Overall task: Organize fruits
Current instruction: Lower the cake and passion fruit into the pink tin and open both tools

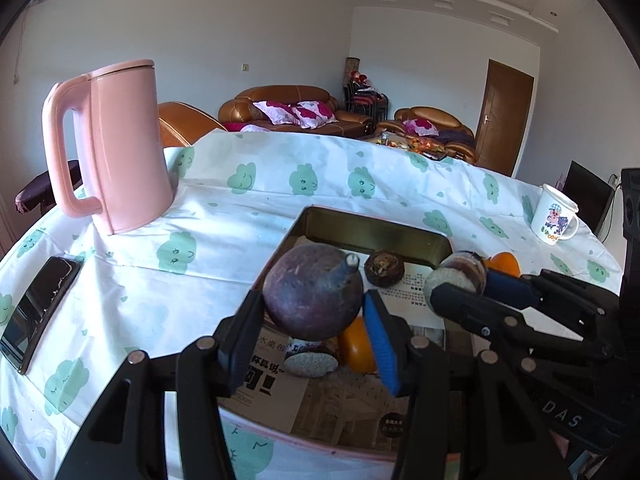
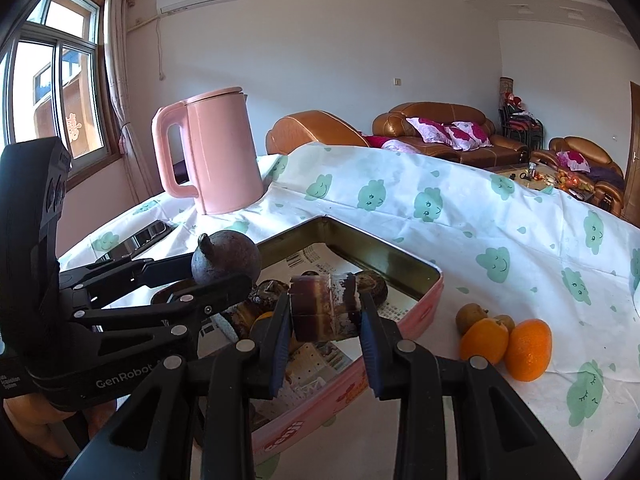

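My left gripper (image 1: pixel 314 320) is shut on a round dark purple fruit (image 1: pixel 312 292) with a stub stem, held above the pink tin tray (image 1: pixel 360 226); it also shows in the right wrist view (image 2: pixel 226 258). My right gripper (image 2: pixel 325 330) is shut on a short piece of dark sugarcane (image 2: pixel 324 306) above the tray (image 2: pixel 400 264); it also shows in the left wrist view (image 1: pixel 460 276). In the tray lie a brown water chestnut (image 1: pixel 384 268), another cane piece (image 1: pixel 312 360) and an orange fruit (image 1: pixel 356 346). Two oranges (image 2: pixel 506 344) and small brown fruits (image 2: pixel 472 314) lie on the cloth right of the tray.
A pink kettle (image 1: pixel 116 144) stands at the back left. A black phone (image 1: pixel 38 308) lies at the left edge. A white mug (image 1: pixel 554 220) stands at the far right. The tray is lined with printed paper (image 1: pixel 416 292). The cloth-covered table (image 2: pixel 460 240) drops off behind toward sofas.
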Action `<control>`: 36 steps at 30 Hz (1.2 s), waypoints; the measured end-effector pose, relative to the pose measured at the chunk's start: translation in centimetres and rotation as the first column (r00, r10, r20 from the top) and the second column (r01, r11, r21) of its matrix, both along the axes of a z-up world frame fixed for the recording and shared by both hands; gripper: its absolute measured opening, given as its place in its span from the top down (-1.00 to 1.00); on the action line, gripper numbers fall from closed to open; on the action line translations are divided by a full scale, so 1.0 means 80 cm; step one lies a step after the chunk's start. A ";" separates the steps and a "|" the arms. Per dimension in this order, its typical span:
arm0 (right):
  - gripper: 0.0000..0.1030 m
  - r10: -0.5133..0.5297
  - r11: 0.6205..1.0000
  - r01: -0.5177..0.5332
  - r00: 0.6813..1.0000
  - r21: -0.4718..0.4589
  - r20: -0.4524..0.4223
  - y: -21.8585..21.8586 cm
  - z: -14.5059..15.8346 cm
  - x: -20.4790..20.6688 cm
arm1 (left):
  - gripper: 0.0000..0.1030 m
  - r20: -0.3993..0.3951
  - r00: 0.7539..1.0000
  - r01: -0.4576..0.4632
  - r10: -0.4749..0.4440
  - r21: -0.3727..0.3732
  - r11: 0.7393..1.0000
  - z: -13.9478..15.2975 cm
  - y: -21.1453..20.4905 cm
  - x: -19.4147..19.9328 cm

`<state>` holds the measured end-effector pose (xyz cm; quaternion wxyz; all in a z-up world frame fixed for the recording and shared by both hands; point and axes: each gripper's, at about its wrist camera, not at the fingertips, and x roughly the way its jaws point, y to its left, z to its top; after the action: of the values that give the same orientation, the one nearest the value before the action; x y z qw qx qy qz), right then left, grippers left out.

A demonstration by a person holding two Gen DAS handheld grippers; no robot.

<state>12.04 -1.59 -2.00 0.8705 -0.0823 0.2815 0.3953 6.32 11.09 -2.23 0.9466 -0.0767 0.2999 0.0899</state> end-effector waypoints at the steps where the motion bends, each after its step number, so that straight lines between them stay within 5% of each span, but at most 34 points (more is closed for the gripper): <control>1: 0.35 0.010 1.000 -0.010 1.000 -0.008 -0.001 0.002 -0.002 -0.003 | -0.02 0.001 1.000 0.002 -0.002 0.006 1.000 0.000 -0.001 -0.003; 13: 0.28 0.110 0.990 -0.113 0.993 -0.081 -0.039 0.020 -0.017 -0.024 | -0.06 -0.035 0.999 -0.002 0.003 0.025 1.000 -0.011 0.003 -0.016; 15: 0.01 0.122 0.991 -0.125 0.991 -0.053 -0.050 0.013 -0.016 -0.026 | -0.19 -0.030 1.000 -0.008 0.009 0.043 0.999 -0.010 0.003 -0.020; 17: -0.14 0.117 0.992 -0.119 0.993 -0.037 -0.034 0.003 -0.012 -0.030 | -0.56 -0.010 1.000 -0.019 0.020 0.046 0.999 -0.004 0.005 -0.027; 22: -0.17 0.029 0.999 -0.029 0.999 -0.029 0.021 -0.045 0.004 -0.025 | -0.74 0.052 0.998 -0.027 0.025 0.045 0.999 0.018 0.005 -0.040; 27: -0.25 -0.179 0.983 0.180 0.984 -0.042 0.022 -0.109 0.011 0.016 | -0.82 0.067 0.998 -0.013 0.010 0.044 0.999 0.024 -0.002 -0.033; 36: -0.29 -0.301 0.953 0.301 0.953 -0.030 -0.033 -0.145 0.005 0.054 | -0.82 0.084 0.966 -0.251 0.246 0.061 0.966 0.034 0.080 -0.043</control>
<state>16.35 -13.20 -1.63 0.9140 -0.0419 0.3120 0.2560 2.86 17.45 0.46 0.9407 -0.0834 0.2484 0.2155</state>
